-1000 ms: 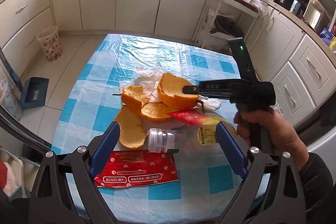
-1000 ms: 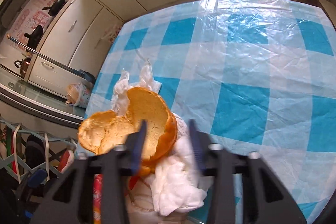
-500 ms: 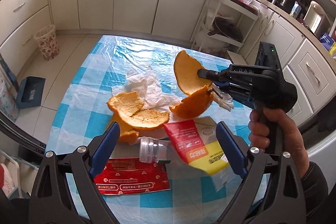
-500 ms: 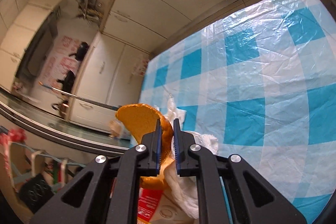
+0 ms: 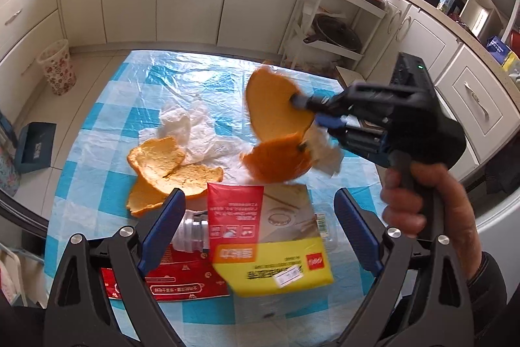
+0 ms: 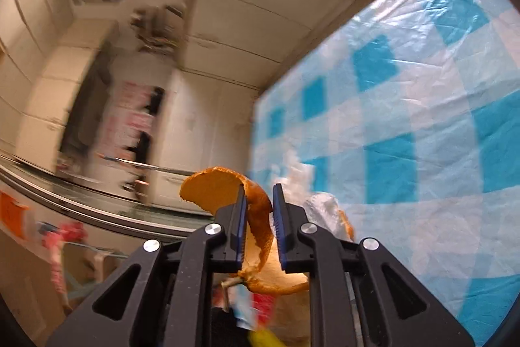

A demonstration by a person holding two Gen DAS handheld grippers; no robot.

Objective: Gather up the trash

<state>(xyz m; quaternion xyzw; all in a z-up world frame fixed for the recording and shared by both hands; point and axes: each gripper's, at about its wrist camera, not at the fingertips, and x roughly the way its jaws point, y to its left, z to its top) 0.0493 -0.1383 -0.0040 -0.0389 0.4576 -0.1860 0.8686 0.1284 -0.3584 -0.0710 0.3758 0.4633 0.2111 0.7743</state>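
A large orange peel (image 5: 273,109) hangs above the blue-checked table (image 5: 169,80) between the pads of my right gripper (image 5: 305,111). In the right wrist view the peel (image 6: 211,187) curls through the narrow gap of that gripper (image 6: 260,200), whose jaws are opening. A white tissue (image 5: 325,152) dangles under it. My left gripper (image 5: 258,217) stands wide open above a red and yellow package (image 5: 269,249) and touches nothing. More orange peel (image 5: 162,158), a crumpled tissue (image 5: 191,132), a plastic bottle (image 5: 191,233) and a red wrapper (image 5: 175,282) lie on the table.
A patterned waste bin (image 5: 58,67) stands on the floor at the far left, and a blue box (image 5: 35,145) sits nearer. White cabinets run along the back, with a rack of pans (image 5: 334,34) beyond the table's far right corner. A hand (image 5: 419,194) holds the right gripper's handle.
The right gripper shut on the big peel and lifted it off the pile with a tissue. Its pads now stand slightly further apart. The left gripper moved closer over the package.
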